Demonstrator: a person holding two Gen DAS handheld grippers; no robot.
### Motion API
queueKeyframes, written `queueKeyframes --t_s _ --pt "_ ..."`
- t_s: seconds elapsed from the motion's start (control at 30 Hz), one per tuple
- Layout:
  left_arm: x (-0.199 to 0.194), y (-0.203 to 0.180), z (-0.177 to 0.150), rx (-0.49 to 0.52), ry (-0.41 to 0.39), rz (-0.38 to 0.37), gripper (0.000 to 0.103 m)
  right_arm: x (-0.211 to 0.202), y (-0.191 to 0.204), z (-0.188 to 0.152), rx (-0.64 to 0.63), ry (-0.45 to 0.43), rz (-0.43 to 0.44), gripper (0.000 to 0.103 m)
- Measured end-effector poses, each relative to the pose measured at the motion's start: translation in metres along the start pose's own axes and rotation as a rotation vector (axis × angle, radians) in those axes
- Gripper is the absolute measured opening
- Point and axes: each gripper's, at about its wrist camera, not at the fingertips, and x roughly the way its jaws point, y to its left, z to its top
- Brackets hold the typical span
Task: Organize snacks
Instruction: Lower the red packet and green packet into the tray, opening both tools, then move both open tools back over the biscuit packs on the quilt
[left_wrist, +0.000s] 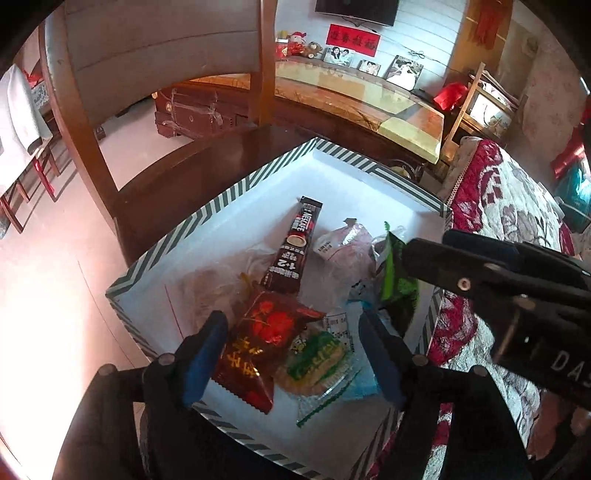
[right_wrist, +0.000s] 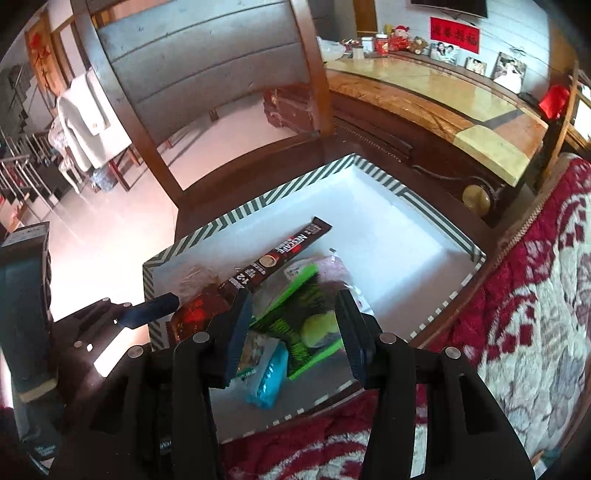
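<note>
Striped cardboard box (left_wrist: 166, 251) holds about seven crinkly packets; my left gripper (left_wrist: 291, 354) gapes over one red packet (left_wrist: 258, 347), my right gripper (right_wrist: 295, 325) clamps one green packet (right_wrist: 295, 314).

Right gripper (right_wrist: 293, 332) is hanging over the near end of the striped box (right_wrist: 373, 168), jaws apart with a green packet (right_wrist: 295, 314) sitting between them, can't tell if the pads actually touch it. Box sits on a chair (right_wrist: 207, 70), and inside there's also a Nescafe stick (right_wrist: 280, 254) lying diagonally toward the far side, a red wrapper (right_wrist: 195, 314) at the near left, and a light blue packet (right_wrist: 271, 376) at the near edge. Left gripper's blue finger (right_wrist: 151, 308) pokes in over the box's left rim, and a red and white quilt (right_wrist: 532, 325) fills the right side.
</note>
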Motion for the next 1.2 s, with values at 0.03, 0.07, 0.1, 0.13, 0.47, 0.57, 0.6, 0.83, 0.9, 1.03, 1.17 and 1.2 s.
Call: queueKeyframes --t_s 0.03,0.07,0.1,0.13,0.47,0.57,0.6,0.83,0.9,1.03,1.17,1.2 --pt "0.0 -0.002 -0.001 0.007 0.001 0.003 0.076 -0.002 -0.002 -0.003 0.009 0.0 -0.004 0.046" --pt "-0.002 -0.002 -0.001 0.011 -0.001 0.005 0.076 -0.005 -0.004 -0.005 0.017 0.001 -0.006 0.046" --pt "-0.003 -0.003 -0.001 0.011 -0.004 0.005 0.076 -0.007 -0.006 -0.009 0.023 0.001 -0.008 0.046" --pt "-0.005 -0.003 -0.001 0.009 -0.009 0.006 0.076 -0.01 -0.008 -0.012 0.029 -0.001 -0.011 0.046" --pt "-0.024 -0.035 -0.004 0.066 -0.053 -0.023 0.082 -0.042 -0.035 -0.061 0.108 -0.01 -0.036 0.046" --pt "-0.027 -0.053 -0.007 0.105 -0.054 -0.036 0.083 -0.053 -0.045 -0.076 0.138 -0.015 -0.047 0.046" --pt "-0.027 -0.059 -0.009 0.118 -0.053 -0.04 0.084 -0.056 -0.048 -0.08 0.146 -0.016 -0.051 0.046" --pt "-0.035 -0.1 -0.018 0.207 -0.055 -0.07 0.085 -0.086 -0.075 -0.115 0.205 -0.036 -0.099 0.046" --pt "-0.035 -0.111 -0.021 0.227 -0.055 -0.082 0.086 -0.095 -0.084 -0.125 0.225 -0.042 -0.12 0.046" --pt "-0.035 -0.136 -0.026 0.275 -0.045 -0.108 0.086 -0.112 -0.104 -0.148 0.278 -0.053 -0.153 0.046" --pt "-0.032 -0.161 -0.035 0.323 -0.027 -0.142 0.086 -0.124 -0.124 -0.174 0.322 -0.042 -0.205 0.046" --pt "-0.031 -0.167 -0.036 0.332 -0.019 -0.153 0.086 -0.127 -0.13 -0.18 0.336 -0.04 -0.214 0.046"
